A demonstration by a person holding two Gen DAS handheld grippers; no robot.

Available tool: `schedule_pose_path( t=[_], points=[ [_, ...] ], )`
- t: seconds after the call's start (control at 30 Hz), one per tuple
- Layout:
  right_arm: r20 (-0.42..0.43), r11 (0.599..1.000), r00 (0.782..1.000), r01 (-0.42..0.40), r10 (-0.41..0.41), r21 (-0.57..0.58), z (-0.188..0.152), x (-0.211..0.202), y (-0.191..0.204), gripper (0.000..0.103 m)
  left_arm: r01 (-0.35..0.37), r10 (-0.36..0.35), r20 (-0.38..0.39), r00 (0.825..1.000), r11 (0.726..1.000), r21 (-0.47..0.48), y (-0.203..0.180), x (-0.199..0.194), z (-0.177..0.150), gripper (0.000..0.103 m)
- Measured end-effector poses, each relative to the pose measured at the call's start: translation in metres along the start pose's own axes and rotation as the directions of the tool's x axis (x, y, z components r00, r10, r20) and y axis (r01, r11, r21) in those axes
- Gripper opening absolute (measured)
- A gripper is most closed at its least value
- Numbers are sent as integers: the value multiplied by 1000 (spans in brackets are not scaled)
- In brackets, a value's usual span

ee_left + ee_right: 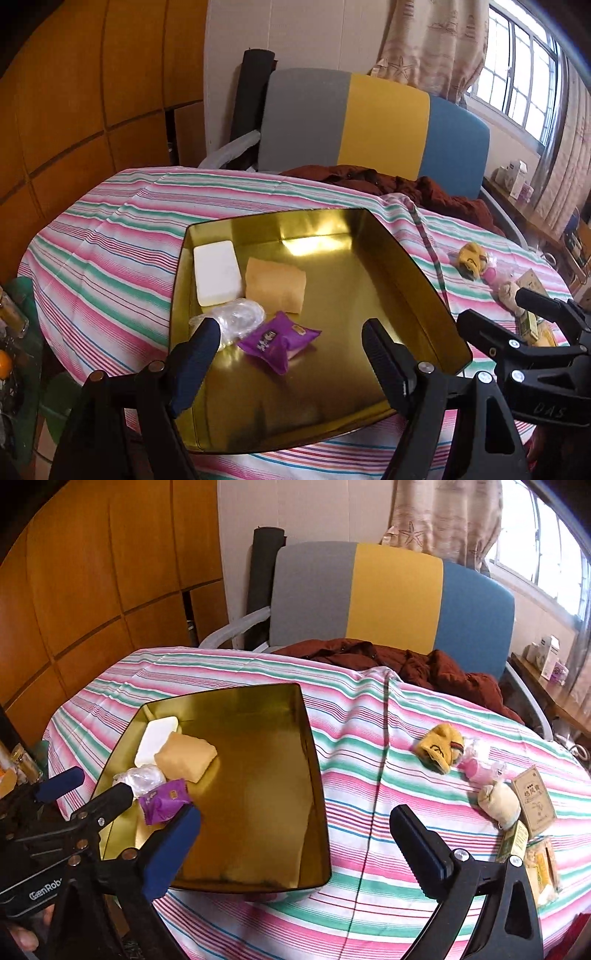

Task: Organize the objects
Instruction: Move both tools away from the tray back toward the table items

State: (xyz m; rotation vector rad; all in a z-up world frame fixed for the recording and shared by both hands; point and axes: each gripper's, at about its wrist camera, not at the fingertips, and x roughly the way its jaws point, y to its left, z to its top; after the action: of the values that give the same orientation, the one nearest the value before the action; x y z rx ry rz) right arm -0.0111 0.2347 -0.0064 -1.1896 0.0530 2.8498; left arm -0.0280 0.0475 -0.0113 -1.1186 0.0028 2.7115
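On striped tablecloth (pixel 351 716), gold tin tray (pixel 417 288) sits left of centre, holding four items bunched at its near-left part: white soap bar (pixel 216 273) at the back corner, tan sponge-like block (pixel 275 286) just beside it and touching, clear plastic wad (pixel 240 315) in front, purple snack packet (pixel 277 341) nearest the camera. Left gripper (pixel 291 354) hovers above tray's near-left part, fingers spread wide, nothing between them; purple packet lies in the gap below. Right gripper (pixel 295 834) also spread wide, empty, over tray's near-right edge and bare cloth. Loose items well apart from the tray on the right side of the cloth: yellow sock (pixel 439 747), pink wrapped item (pixel 476 770), cream pouch (pixel 498 803), printed box (pixel 533 799), green packet (pixel 515 840), yellow-white packet (pixel 541 866). Brown garment (pixel 424 664) heaped at the far edge, before a grey-yellow-blue chair back (pixel 391 590).
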Motion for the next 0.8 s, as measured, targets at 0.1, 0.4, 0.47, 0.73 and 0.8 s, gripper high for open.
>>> schedule_pose_path(
  t=[0.1,0.4,0.47,0.73,0.8],
  points=[
    [-6,1000,1000,7,-7,4,-1,2,-2,103,13,-12,-6,1000,1000,11,-3,2,-2,81],
    [-31,999,999,24,-23,36,-7,8,-19,103,41,-40,-26,999,999,30,-11,6,-6,81],
    [-34,998,999,27,-26,51,-7,9,-27,103,45,-44,-29,999,998,42,-15,6,-6,81],
    [-68,983,995,82,-72,164,-5,11,-93,103,93,-91,-29,995,993,76,-27,4,-7,81],
    [-79,975,993,106,-92,193,-5,11,-112,103,115,-113,-31,993,990,77,-30,4,-7,81]
  ],
)
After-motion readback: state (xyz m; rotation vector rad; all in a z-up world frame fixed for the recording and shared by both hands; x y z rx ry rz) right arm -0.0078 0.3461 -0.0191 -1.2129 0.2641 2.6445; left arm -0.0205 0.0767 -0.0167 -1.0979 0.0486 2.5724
